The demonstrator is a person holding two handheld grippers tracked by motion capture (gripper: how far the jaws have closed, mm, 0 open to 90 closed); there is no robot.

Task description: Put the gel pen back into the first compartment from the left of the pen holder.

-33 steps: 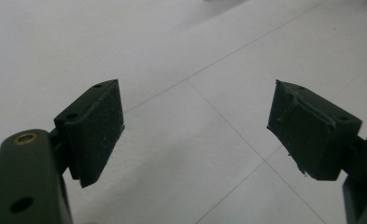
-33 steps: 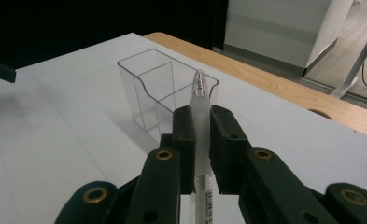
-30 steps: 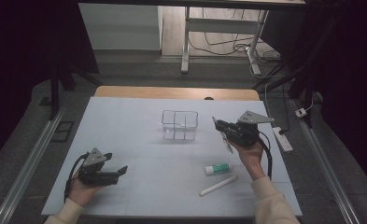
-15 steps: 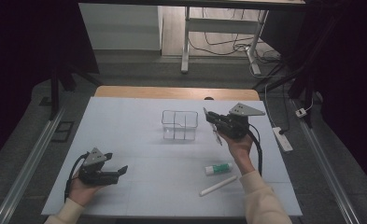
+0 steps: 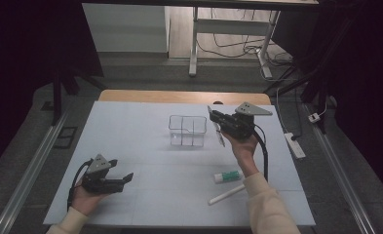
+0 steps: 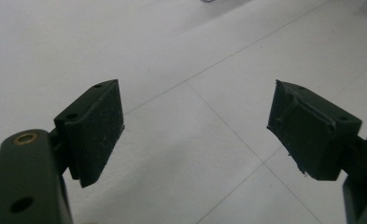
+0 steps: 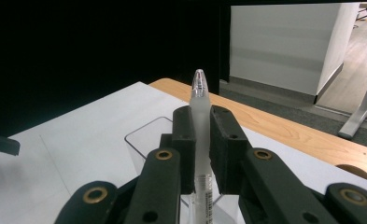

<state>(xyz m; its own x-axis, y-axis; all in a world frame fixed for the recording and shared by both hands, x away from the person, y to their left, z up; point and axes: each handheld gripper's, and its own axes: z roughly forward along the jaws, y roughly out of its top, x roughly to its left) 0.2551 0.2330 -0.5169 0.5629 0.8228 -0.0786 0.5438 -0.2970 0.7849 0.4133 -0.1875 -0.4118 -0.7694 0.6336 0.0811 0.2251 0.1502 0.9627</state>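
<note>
Just beside the clear bin (image 5: 187, 130), right hand-held gripper (image 5: 214, 122) pinching a pen (image 5: 219, 132).

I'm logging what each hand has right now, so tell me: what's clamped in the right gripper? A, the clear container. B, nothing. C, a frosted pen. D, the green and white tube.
C: the right gripper has its jaws closed on a frosted pen, while the green and white tube lies on the table.

clear holder (image 5: 187, 130) mid-table, glue stick (image 5: 227, 176) right, nearer
</note>
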